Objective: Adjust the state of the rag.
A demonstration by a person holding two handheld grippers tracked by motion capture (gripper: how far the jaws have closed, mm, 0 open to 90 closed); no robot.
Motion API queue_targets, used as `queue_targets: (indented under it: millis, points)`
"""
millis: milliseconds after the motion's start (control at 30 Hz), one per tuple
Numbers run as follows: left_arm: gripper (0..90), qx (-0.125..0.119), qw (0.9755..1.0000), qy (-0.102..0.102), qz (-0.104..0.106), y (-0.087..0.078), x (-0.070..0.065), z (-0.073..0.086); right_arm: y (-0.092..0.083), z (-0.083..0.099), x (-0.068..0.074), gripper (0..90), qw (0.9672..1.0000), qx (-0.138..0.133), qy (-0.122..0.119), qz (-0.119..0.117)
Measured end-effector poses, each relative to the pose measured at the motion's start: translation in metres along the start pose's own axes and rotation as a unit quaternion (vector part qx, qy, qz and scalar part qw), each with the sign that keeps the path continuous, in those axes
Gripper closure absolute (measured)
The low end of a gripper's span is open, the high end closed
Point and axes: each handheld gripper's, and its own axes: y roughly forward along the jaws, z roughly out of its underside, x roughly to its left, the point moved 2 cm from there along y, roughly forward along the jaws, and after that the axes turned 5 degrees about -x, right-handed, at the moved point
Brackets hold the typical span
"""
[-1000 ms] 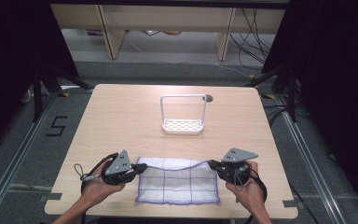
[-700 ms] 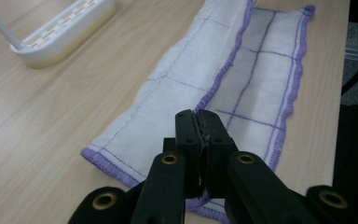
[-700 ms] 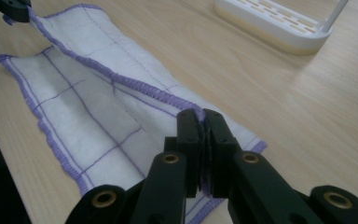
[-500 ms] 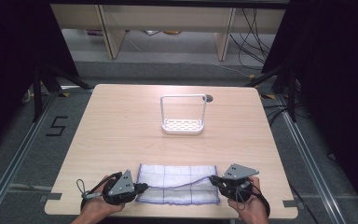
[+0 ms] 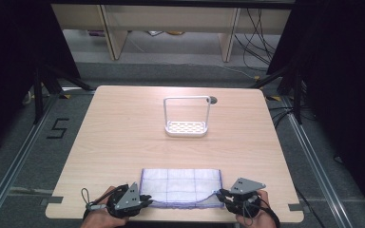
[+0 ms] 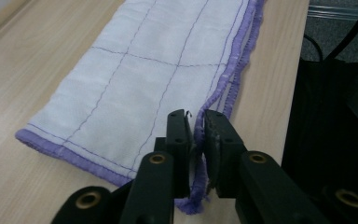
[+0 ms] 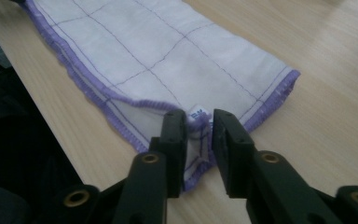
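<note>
A white cloth (image 5: 180, 186) with purple stitching and hem lies folded into a long band at the table's near edge. My left gripper (image 5: 145, 203) is at its near left corner and my right gripper (image 5: 221, 194) at its near right corner. In the left gripper view the cloth (image 6: 158, 60) runs away from the left gripper (image 6: 196, 122), whose jaws have just been opening; the hem corner hangs loose in the narrow gap. In the right gripper view the right gripper (image 7: 199, 122) has also just been opening, with the labelled corner of the cloth (image 7: 168, 46) loose between its jaws.
A white wire-handled rack (image 5: 187, 127) stands at the middle back of the wooden table (image 5: 119, 137). A dark round hole (image 5: 213, 100) sits just behind it. Both hands rest at the table's front edge.
Both grippers moved toward the near edge, carrying the cloth's far edge over onto itself. The cloth is now a narrower band. Both pairs of jaws have parted slightly.
</note>
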Motion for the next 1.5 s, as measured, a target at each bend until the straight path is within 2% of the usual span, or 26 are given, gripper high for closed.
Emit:
queue_targets:
  millis: [33, 67, 133, 200, 300, 333, 433, 500, 567, 600, 633, 667, 700, 733, 767, 833, 933, 1000, 1100, 1133, 1200, 1233, 1267, 1367, 1433, 1500]
  points:
    - [71.8, -0.001, 1.0000, -0.006, 0.006, 0.000, 0.000, 0.000, -0.002, 0.001, -0.001, 70.0, 1.0000, -0.001, 0.003, -0.002]
    - [64.5, -0.014, 0.9994, -0.032, 0.006, -0.001, -0.003, -0.001, -0.005, 0.002, -0.001, 65.8, 0.9999, -0.009, 0.011, 0.002]
    - [58.4, -0.025, 0.9989, -0.038, 0.007, -0.004, 0.000, -0.003, -0.011, 0.002, -0.003, 60.8, 0.9991, -0.019, 0.035, 0.015]
    - [50.2, -0.047, 0.9969, -0.064, 0.001, -0.007, 0.005, -0.006, -0.016, 0.000, -0.008, 56.9, 0.9978, -0.036, 0.046, 0.030]
    - [46.3, -0.046, 0.9959, -0.078, -0.001, -0.011, 0.012, -0.007, -0.020, -0.003, -0.010, 53.3, 0.9948, -0.047, 0.077, 0.048]
    - [45.1, -0.059, 0.9945, -0.085, -0.016, -0.011, 0.021, -0.010, -0.019, -0.004, -0.012, 52.5, 0.9951, -0.047, 0.073, 0.048]
    - [43.0, -0.061, 0.9925, -0.098, -0.040, -0.010, 0.037, -0.016, -0.012, -0.002, -0.011, 50.2, 0.9937, -0.024, 0.086, 0.068]
    - [42.0, -0.059, 0.9916, -0.107, -0.045, -0.006, 0.050, -0.017, -0.006, -0.001, -0.009, 48.6, 0.9941, -0.008, 0.080, 0.072]
    - [41.5, -0.053, 0.9915, -0.106, -0.055, -0.004, 0.056, -0.017, -0.002, -0.001, -0.003, 46.3, 0.9936, 0.006, 0.087, 0.072]
    - [41.3, -0.037, 0.9915, -0.109, -0.061, 0.001, 0.070, -0.014, -0.002, -0.002, -0.001, 45.6, 0.9931, 0.011, 0.089, 0.076]
    - [41.4, -0.046, 0.9889, -0.125, -0.067, 0.006, 0.075, -0.013, -0.001, -0.002, 0.000, 45.2, 0.9940, 0.011, 0.079, 0.076]
    - [41.5, -0.028, 0.9904, -0.117, -0.068, 0.006, 0.082, -0.011, 0.000, -0.001, 0.002, 45.0, 0.9943, 0.008, 0.076, 0.074]
    - [41.8, -0.028, 0.9904, -0.117, -0.068, 0.006, 0.082, -0.011, 0.000, -0.002, 0.003, 44.9, 0.9938, 0.016, 0.079, 0.077]
    - [42.1, -0.023, 0.9880, -0.135, -0.072, 0.012, 0.089, -0.007, 0.001, -0.001, 0.004, 44.9, 0.9940, 0.013, 0.073, 0.080]
    - [42.4, -0.016, 0.9884, -0.133, -0.071, 0.013, 0.093, -0.005, 0.000, -0.001, 0.006, 44.9, 0.9931, 0.019, 0.084, 0.079]
    - [43.1, -0.008, 0.9884, -0.137, -0.066, 0.016, 0.097, -0.002, -0.001, 0.001, 0.007, 44.7, 0.9933, 0.024, 0.077, 0.084]
    - [43.8, -0.004, 0.9873, -0.142, -0.072, 0.019, 0.101, 0.001, 0.000, 0.003, 0.011, 44.7, 0.9919, 0.032, 0.083, 0.091]
    - [44.5, 0.002, 0.9877, -0.139, -0.072, 0.022, 0.104, 0.003, 0.001, 0.004, 0.014, 44.2, 0.9912, 0.040, 0.089, 0.090]
    - [48.7, 0.008, 0.9888, -0.132, -0.068, 0.027, 0.102, 0.007, 0.002, 0.006, 0.014, 44.7, 0.9919, 0.046, 0.074, 0.092]
    - [49.7, 0.018, 0.9908, -0.118, -0.064, 0.027, 0.100, 0.008, 0.003, 0.006, 0.016, 44.9, 0.9914, 0.048, 0.078, 0.094]
    - [51.9, 0.020, 0.9914, -0.111, -0.066, 0.029, 0.096, 0.008, 0.004, 0.008, 0.016, 45.8, 0.9915, 0.056, 0.065, 0.098]
    - [52.7, 0.025, 0.9926, -0.097, -0.069, 0.029, 0.096, 0.009, 0.006, 0.009, 0.016, 45.9, 0.9909, 0.062, 0.059, 0.104]
    - [53.7, 0.022, 0.9921, -0.105, -0.065, 0.030, 0.095, 0.009, 0.006, 0.010, 0.016, 45.8, 0.9903, 0.069, 0.053, 0.109]
    - [56.3, 0.020, 0.9924, -0.103, -0.065, 0.030, 0.094, 0.009, 0.006, 0.011, 0.016, 46.0, 0.9902, 0.069, 0.055, 0.109]
    - [59.0, 0.020, 0.9923, -0.105, -0.063, 0.030, 0.093, 0.010, 0.002, 0.006, 0.017, 46.4, 0.9911, 0.053, 0.056, 0.109]
    - [60.9, 0.026, 0.9933, -0.094, -0.063, 0.029, 0.092, 0.009, 0.001, 0.004, 0.019, 46.4, 0.9916, 0.045, 0.067, 0.101]
